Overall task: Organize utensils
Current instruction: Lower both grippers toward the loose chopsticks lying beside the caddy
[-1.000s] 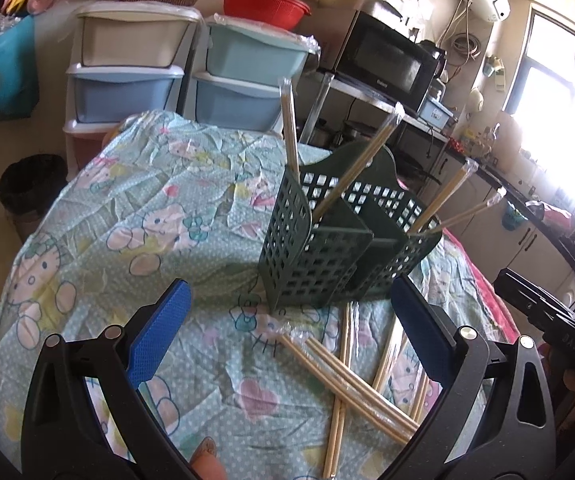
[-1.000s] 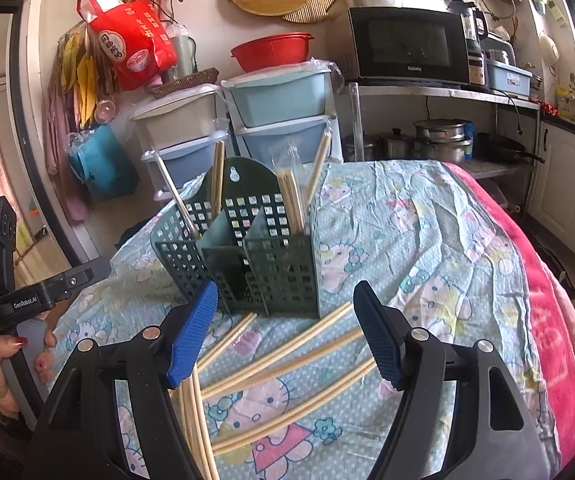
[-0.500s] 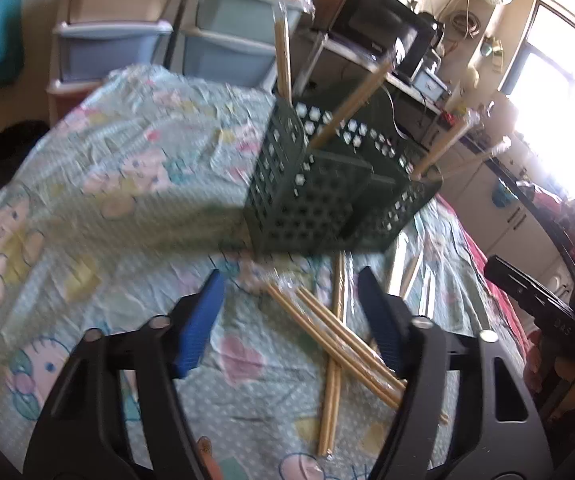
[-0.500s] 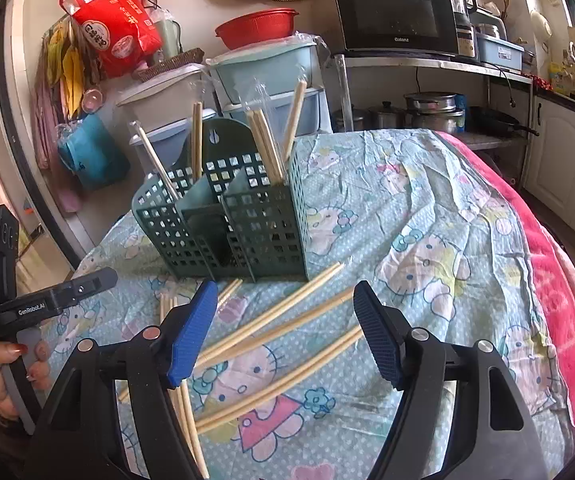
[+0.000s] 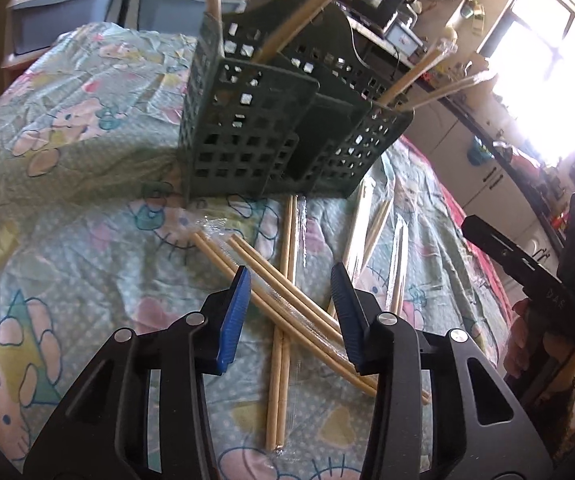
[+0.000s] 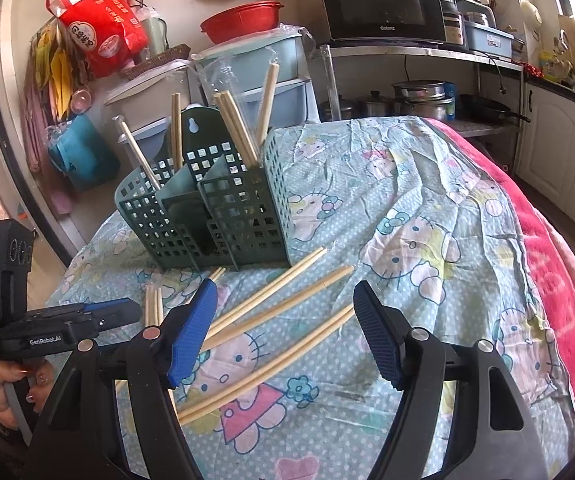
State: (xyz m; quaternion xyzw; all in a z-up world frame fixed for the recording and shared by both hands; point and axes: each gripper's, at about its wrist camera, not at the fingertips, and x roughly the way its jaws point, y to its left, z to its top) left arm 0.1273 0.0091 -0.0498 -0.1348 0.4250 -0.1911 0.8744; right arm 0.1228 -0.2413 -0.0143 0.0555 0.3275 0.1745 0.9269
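Left wrist view: the left gripper (image 5: pixel 290 292) is tipped down over a crossed heap of wrapped chopsticks (image 5: pixel 287 304) lying on the patterned cloth (image 5: pixel 67 220), just in front of the green holder (image 5: pixel 271 128). Its jaws have just been narrowing and now bracket the top diagonal pair, sensibly, since that pair lies free above the rest. The pads look short of the wood, though the angle makes contact hard to judge. Several sticks already stand upright in the holder's compartments.

Right wrist view: the right gripper (image 6: pixel 285 328) hangs with jaws wide apart and empty above three more loose chopsticks (image 6: pixel 271 320) fanned near the holder's (image 6: pixel 223 208) right corner, likely lined up for its own pick.
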